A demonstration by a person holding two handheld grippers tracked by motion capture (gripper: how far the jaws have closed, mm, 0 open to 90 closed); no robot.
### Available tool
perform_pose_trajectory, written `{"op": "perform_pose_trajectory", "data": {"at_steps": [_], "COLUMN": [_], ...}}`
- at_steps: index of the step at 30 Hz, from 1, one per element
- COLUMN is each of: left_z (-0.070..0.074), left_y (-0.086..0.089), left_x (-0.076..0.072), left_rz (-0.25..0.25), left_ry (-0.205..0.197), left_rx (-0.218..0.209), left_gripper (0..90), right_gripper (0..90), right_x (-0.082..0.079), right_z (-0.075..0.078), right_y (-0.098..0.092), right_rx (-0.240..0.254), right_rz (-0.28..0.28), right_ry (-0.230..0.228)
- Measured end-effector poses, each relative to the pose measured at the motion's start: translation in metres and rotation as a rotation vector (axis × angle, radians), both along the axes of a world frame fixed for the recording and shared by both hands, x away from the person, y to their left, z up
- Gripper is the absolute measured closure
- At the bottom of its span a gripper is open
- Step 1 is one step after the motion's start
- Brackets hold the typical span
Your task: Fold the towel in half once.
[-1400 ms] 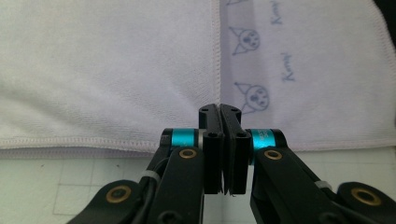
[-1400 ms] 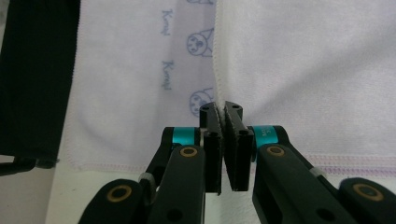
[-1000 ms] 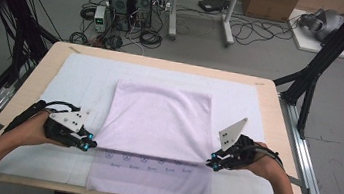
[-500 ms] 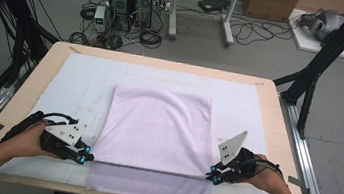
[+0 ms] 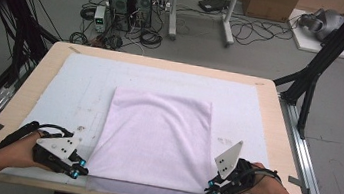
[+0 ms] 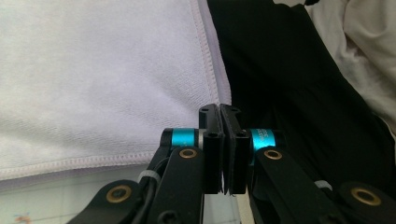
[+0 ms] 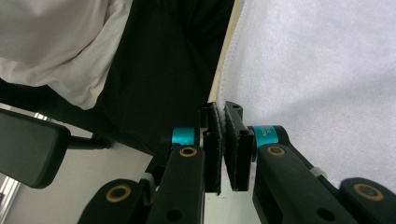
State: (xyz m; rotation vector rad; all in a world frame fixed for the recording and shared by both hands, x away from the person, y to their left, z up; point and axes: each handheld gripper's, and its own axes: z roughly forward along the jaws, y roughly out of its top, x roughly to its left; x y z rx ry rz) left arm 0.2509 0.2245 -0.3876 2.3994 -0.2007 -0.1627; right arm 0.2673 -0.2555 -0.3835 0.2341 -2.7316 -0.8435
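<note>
A pale lilac towel (image 5: 155, 135) lies folded on the white mat (image 5: 76, 84), and its top layer reaches almost to the table's near edge. A strip of the lower layer (image 5: 147, 192) peeks out beneath it. My left gripper (image 5: 80, 171) is shut on the top layer's near left corner. In the left gripper view the jaws (image 6: 219, 112) meet where the towel's (image 6: 93, 70) two hems join. My right gripper (image 5: 210, 190) is shut on the near right corner. In the right gripper view the closed jaws (image 7: 219, 109) pinch the towel's (image 7: 317, 70) edge.
The mat covers a wooden table (image 5: 277, 141) with black frame posts (image 5: 314, 75) at both sides. Computer towers (image 5: 132, 1) and cables sit on the floor beyond. Past the near edge is the person's dark clothing (image 6: 289, 70).
Both grippers have drawn the towel's top layer toward the near edge of the table, and it now covers most of the lower layer that showed before.
</note>
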Motion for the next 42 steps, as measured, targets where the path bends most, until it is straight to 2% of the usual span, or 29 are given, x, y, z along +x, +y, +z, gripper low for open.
{"op": "perform_pose_trajectory", "data": {"at_steps": [1, 2, 3, 4, 6, 8, 9, 10, 12, 15, 17, 20, 24, 25, 27, 28, 30, 31, 33, 35, 38, 40, 42], "left_z": [-0.003, -0.006, -0.008, -0.009, -0.009, -0.007, -0.006, -0.005, -0.004, -0.002, -0.002, 0.000, 0.005, 0.006, 0.007, 0.007, 0.006, 0.006, 0.005, 0.004, 0.004, 0.002, -0.002], "left_y": [0.000, -0.001, -0.001, 0.000, 0.003, 0.008, 0.011, 0.014, 0.019, 0.024, 0.029, 0.036, 0.044, 0.047, 0.050, 0.052, 0.055, 0.056, 0.059, 0.062, 0.068, 0.072, 0.076], "left_x": [0.000, -0.001, -0.001, -0.001, 0.001, 0.006, 0.008, 0.010, 0.013, 0.019, 0.023, 0.029, 0.038, 0.040, 0.043, 0.045, 0.048, 0.050, 0.054, 0.057, 0.061, 0.063, 0.064], "left_rz": [-0.016, -0.016, -0.013, -0.006, 0.008, 0.051, 0.079, 0.094, 0.132, 0.193, 0.237, 0.311, 0.413, 0.431, 0.460, 0.489, 0.522, 0.544, 0.585, 0.629, 0.664, 0.699, 0.721], "left_ry": [-0.008, -0.020, -0.031, -0.040, -0.063, -0.069, -0.068, -0.069, -0.086, -0.109, -0.114, -0.129, -0.134, -0.142, -0.145, -0.144, -0.141, -0.146, -0.132, -0.141, -0.130, -0.145, -0.143], "left_rx": [-0.005, -0.025, -0.031, -0.043, -0.072, -0.094, -0.110, -0.121, -0.149, -0.178, -0.211, -0.255, -0.323, -0.332, -0.356, -0.372, -0.371, -0.375, -0.391, -0.422, -0.482, -0.496, -0.522], "left_gripper": [85.0, 74.2, 59.4, 50.7, 44.1, 41.2, 40.5, 39.7, 37.1, 33.6, 32.3, 30.9, 28.1, 27.0, 26.1, 24.4, 21.2, 17.3, 7.9, 1.8, 1.7, 1.7, 1.7], "right_gripper": [81.1, 70.9, 65.0, 57.4, 44.3, 45.0, 50.0, 50.4, 46.0, 44.8, 41.3, 33.1, 22.7, 19.5, 15.8, 11.2, 8.5, 2.1, 0.5, 0.5, 0.5, 0.5, 0.5], "right_x": [0.001, 0.001, 0.000, -0.001, -0.001, 0.002, 0.004, 0.003, 0.001, 0.005, 0.008, 0.013, 0.021, 0.023, 0.026, 0.028, 0.032, 0.034, 0.037, 0.039, 0.041, 0.041, 0.040], "right_z": [-0.002, -0.003, -0.004, -0.005, -0.006, -0.004, -0.003, -0.001, 0.001, 0.003, 0.005, 0.009, 0.015, 0.016, 0.017, 0.017, 0.015, 0.015, 0.015, 0.017, 0.018, 0.015, 0.009], "right_y": [0.000, -0.001, -0.002, -0.002, -0.003, -0.007, -0.010, -0.011, -0.011, -0.014, -0.015, -0.018, -0.024, -0.024, -0.026, -0.026, -0.028, -0.029, -0.030, -0.033, -0.038, -0.043, -0.047], "right_rx": [0.001, 0.002, 0.000, -0.003, 0.000, 0.021, 0.041, 0.058, 0.084, 0.119, 0.165, 0.233, 0.334, 0.354, 0.387, 0.401, 0.429, 0.440, 0.455, 0.482, 0.543, 0.590, 0.619], "right_rz": [-0.005, -0.017, -0.029, -0.039, -0.060, -0.103, -0.103, -0.083, -0.071, -0.116, -0.145, -0.229, -0.369, -0.403, -0.461, -0.492, -0.548, -0.577, -0.632, -0.677, -0.746, -0.796, -0.842], "right_ry": [-0.002, -0.014, -0.016, -0.005, -0.014, -0.022, -0.016, 0.007, -0.011, -0.016, -0.029, -0.072, -0.123, -0.144, -0.155, -0.175, -0.175, -0.181, -0.198, -0.230, -0.275, -0.291, -0.310]}}
